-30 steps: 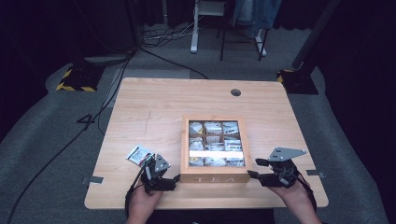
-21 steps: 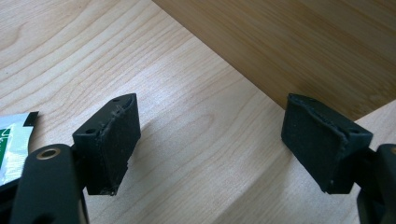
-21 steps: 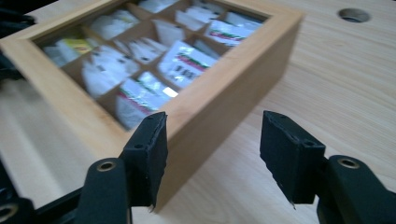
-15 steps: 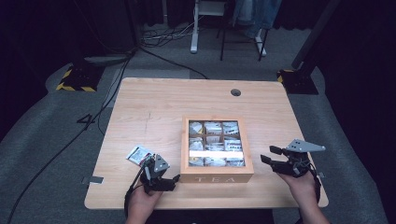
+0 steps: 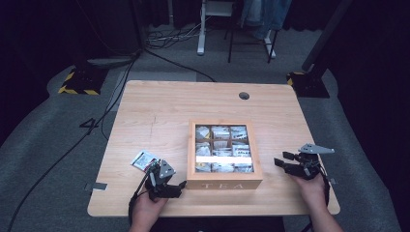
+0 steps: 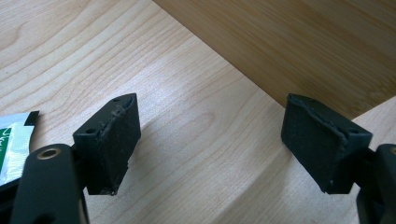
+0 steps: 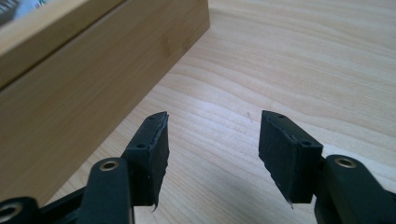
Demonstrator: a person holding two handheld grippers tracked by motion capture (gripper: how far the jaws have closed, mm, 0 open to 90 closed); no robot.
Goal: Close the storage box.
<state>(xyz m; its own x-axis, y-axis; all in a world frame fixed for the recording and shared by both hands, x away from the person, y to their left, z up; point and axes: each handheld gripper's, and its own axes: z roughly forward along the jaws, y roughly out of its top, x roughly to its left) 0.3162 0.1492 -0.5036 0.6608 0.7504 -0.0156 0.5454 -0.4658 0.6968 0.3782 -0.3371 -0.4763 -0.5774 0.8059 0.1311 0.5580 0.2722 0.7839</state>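
A wooden box point(image 5: 224, 184) lettered TEA stands at the table's near middle, its lid shut over a window that shows several tea bags. My left gripper point(image 5: 179, 187) rests open by the box's front left corner, its jaws point(image 6: 210, 140) wide apart over bare wood beside the box wall point(image 6: 303, 42). A green-and-white tea sachet point(image 5: 144, 160) lies flat just behind it and reaches the left edge point(image 6: 11, 144) of the left gripper view. My right gripper point(image 5: 282, 159) hovers open, right of the box. Its jaws point(image 7: 212, 149) have just been closing slightly with nothing between them, the box side point(image 7: 70, 93) to their left.
The light wooden table point(image 5: 159, 111) has a round cable hole point(image 5: 244, 95) near its far edge. Cables point(image 5: 111, 111) run across the grey floor on the left. Desk legs point(image 5: 200, 29) stand beyond the table, and a dark stand base point(image 5: 307, 84) sits off its far right corner.
The right hand has moved to the right, away from the box's front right corner, and has sunk toward the table. The left hand and the sachet have stayed put.
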